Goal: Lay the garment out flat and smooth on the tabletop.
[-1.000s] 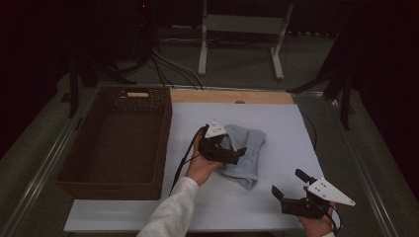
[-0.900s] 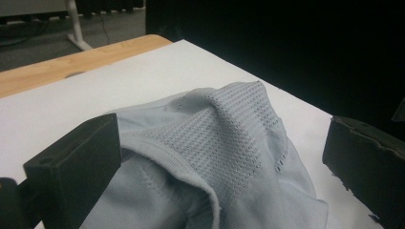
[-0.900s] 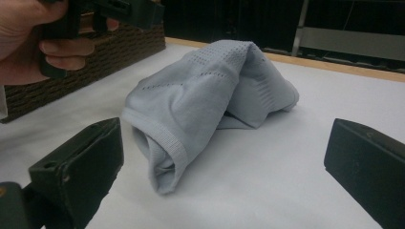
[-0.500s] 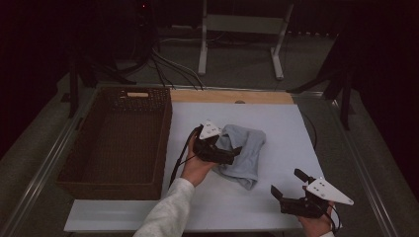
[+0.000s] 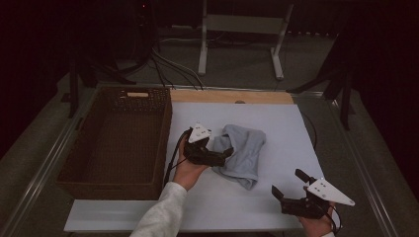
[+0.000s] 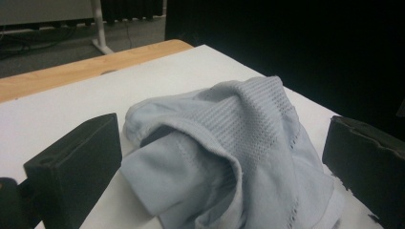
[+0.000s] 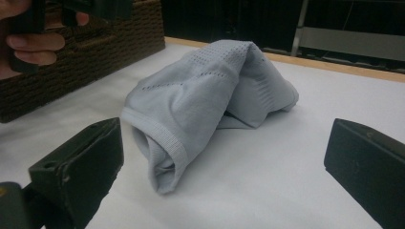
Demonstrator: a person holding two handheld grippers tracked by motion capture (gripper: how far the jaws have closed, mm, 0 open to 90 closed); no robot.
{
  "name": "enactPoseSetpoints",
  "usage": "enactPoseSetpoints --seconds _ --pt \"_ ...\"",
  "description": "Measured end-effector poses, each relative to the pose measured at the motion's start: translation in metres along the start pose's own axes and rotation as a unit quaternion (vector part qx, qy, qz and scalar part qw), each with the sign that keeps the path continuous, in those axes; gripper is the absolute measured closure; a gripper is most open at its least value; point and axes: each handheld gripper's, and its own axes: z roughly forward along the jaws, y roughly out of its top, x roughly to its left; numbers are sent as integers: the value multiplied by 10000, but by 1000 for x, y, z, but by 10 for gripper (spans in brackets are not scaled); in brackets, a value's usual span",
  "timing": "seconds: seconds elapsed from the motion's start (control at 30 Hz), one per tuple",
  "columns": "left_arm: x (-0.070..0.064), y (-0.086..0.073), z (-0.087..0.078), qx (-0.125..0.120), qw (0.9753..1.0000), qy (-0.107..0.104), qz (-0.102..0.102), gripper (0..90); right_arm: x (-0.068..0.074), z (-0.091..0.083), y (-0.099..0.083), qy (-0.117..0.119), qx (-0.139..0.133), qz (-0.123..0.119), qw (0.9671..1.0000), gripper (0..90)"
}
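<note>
A light grey-blue knitted cloth [image 5: 245, 150] lies crumpled in the middle of the white table top [image 5: 281, 123]. My left gripper [image 5: 223, 149] is at the cloth's left edge, held in a hand with a white sleeve. In the left gripper view the cloth [image 6: 239, 143] bulges up between its two jaws, and this gripper [image 6: 222, 143] is open. My right gripper [image 5: 288, 183] is open near the front right corner, apart from the cloth. In the right gripper view the cloth [image 7: 210, 95] lies a short way ahead of the wide-apart jaws of this gripper [image 7: 224, 143].
A dark wicker basket [image 5: 163, 133] stands along the table's left side, with nothing visible inside. A wooden strip [image 5: 232, 96] runs along the far edge. Beyond the table are cables and a white stand [image 5: 242, 24] on the floor.
My left gripper has drawn back a little to the left along the cloth, and the cloth has bunched slightly at that edge. The right gripper has stayed where it was.
</note>
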Motion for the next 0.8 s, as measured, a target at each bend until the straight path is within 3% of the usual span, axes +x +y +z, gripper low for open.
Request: enactPoseSetpoints --seconds 0.53,0.8 --pt "2 -8 -20 -110 9998 166 -14 4 1 1 0 11 26 -23 10000 0" --pt "4 -20 -32 -79 9995 289 -17 6 2 2 0 16 38 -27 10000 0"
